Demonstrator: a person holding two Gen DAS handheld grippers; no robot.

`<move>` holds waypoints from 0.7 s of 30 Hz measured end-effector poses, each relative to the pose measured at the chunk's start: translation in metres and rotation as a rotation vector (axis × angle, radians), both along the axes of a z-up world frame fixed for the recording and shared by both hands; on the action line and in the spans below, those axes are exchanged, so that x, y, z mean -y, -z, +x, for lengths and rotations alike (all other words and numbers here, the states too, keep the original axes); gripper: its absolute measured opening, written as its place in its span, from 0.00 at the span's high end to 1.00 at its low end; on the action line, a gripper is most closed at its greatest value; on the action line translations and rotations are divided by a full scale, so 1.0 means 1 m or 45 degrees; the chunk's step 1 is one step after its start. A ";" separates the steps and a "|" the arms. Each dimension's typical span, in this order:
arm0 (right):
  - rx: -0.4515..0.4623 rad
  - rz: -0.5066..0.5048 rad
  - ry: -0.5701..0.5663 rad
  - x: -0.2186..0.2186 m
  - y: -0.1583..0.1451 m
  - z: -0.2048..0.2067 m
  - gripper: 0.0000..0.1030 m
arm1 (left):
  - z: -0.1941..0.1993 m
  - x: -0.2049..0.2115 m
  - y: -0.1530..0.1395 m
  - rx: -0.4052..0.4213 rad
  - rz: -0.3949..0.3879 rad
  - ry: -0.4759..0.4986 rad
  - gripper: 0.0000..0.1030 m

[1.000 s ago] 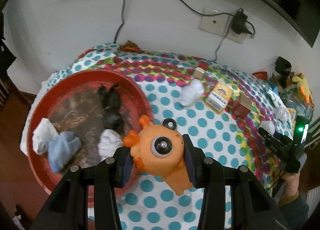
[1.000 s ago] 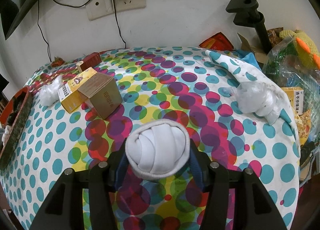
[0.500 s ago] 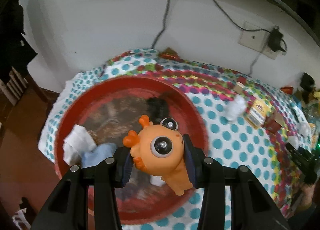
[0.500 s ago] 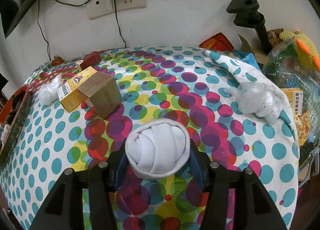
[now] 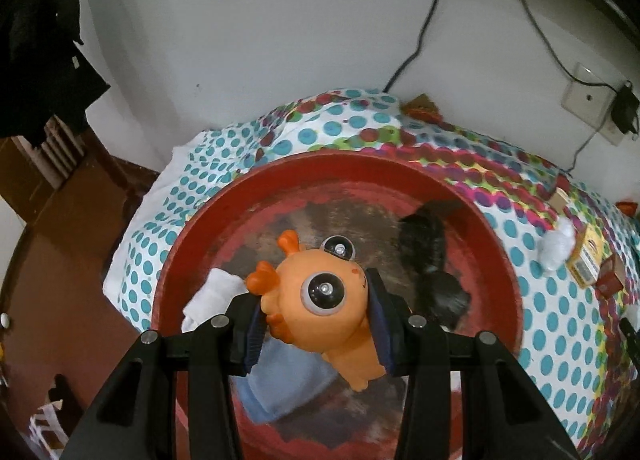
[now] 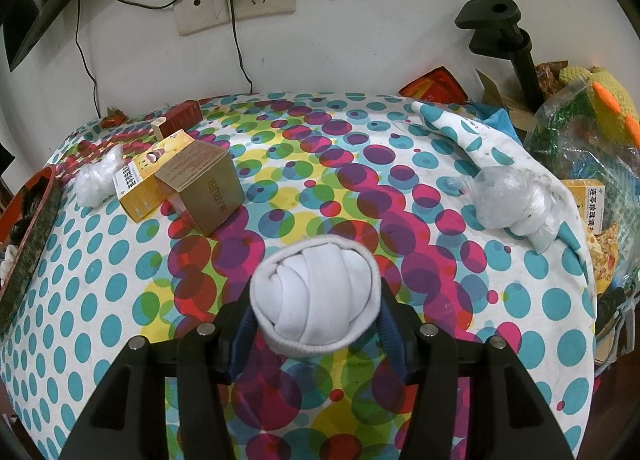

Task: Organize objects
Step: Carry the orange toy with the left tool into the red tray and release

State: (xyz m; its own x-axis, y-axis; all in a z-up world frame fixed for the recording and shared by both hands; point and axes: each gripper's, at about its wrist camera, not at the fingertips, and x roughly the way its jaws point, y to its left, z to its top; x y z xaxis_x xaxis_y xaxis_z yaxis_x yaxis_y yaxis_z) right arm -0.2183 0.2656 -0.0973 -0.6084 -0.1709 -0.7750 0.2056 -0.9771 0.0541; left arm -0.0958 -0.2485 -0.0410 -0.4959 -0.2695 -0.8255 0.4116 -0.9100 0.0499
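Observation:
My left gripper [image 5: 316, 320] is shut on an orange rubber toy with big eyes [image 5: 320, 300], held above the round red tray [image 5: 280, 171] at the table's left end. In the tray lie a white sock [image 5: 212, 296], a light blue sock [image 5: 288, 384] and black socks [image 5: 428, 256]. Over the dotted tablecloth [image 6: 120, 292], my right gripper [image 6: 316, 308] is shut on a rolled white sock ball [image 6: 316, 296].
Small boxes, yellow [image 6: 148, 179] and brown [image 6: 204, 187], stand left of centre beside a white plastic wad [image 6: 96, 179]. A knotted plastic bag [image 6: 508, 199] lies right, by cluttered bags [image 6: 580, 131] and a black clamp stand [image 6: 504, 35]. Wall sockets and cables run behind. The floor drops left of the tray.
The left gripper carried the orange toy leftward from over the tablecloth to above the red tray. The right gripper with the sock ball stayed still.

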 end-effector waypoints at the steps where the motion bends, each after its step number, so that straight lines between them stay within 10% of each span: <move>1: 0.000 0.000 0.000 0.000 0.000 0.000 0.46 | -0.002 0.006 0.002 0.005 -0.006 -0.014 0.60; 21: 0.000 0.001 0.000 0.000 0.001 0.001 0.46 | -0.045 0.080 0.039 0.101 0.020 -0.101 0.59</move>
State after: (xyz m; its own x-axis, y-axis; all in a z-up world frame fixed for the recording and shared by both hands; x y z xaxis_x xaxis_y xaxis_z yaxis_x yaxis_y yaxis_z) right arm -0.2177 0.2656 -0.0987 -0.6088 -0.1701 -0.7749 0.2054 -0.9772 0.0532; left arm -0.1412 -0.3286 -0.0801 -0.4068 -0.2921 -0.8655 0.4774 -0.8758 0.0712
